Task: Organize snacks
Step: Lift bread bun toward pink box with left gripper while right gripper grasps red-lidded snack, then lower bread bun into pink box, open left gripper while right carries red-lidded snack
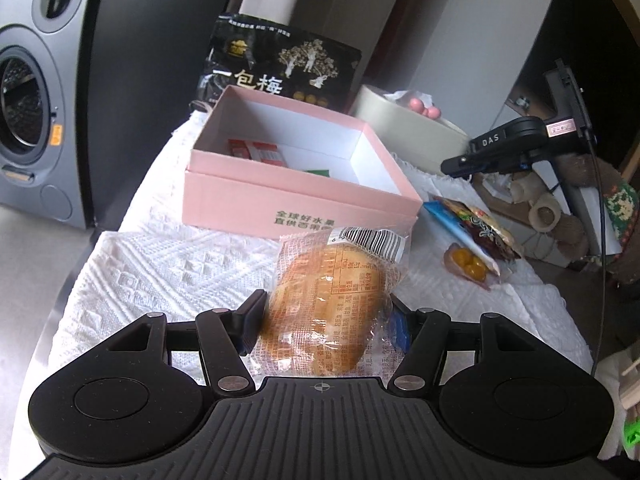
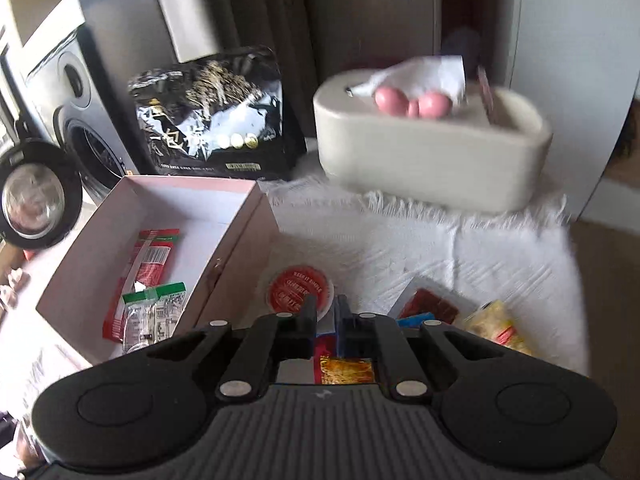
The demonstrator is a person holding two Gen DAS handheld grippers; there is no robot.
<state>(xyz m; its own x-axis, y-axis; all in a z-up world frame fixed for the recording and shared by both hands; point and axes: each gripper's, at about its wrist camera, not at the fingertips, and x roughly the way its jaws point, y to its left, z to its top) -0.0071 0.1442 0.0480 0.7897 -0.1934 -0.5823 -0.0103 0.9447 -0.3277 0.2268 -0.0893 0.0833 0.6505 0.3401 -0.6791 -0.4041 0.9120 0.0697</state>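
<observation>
Pink box (image 1: 304, 200) mid-frame; left gripper (image 1: 326, 316) pinches wrapped bun (image 1: 332, 300), right gripper (image 2: 324, 320) pressed together on a thin packet (image 2: 346, 370)

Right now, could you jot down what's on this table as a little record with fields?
surface: white textured cloth
container: open pink box, partly filled
in box: red snack packets, green-topped clear packet
left gripper: closed on wrapped bread bun, short of the box
right gripper: shut, above loose snacks
loose snacks: red-lidded cup, yellow packet
behind box: black plum bag, beige tissue holder
</observation>
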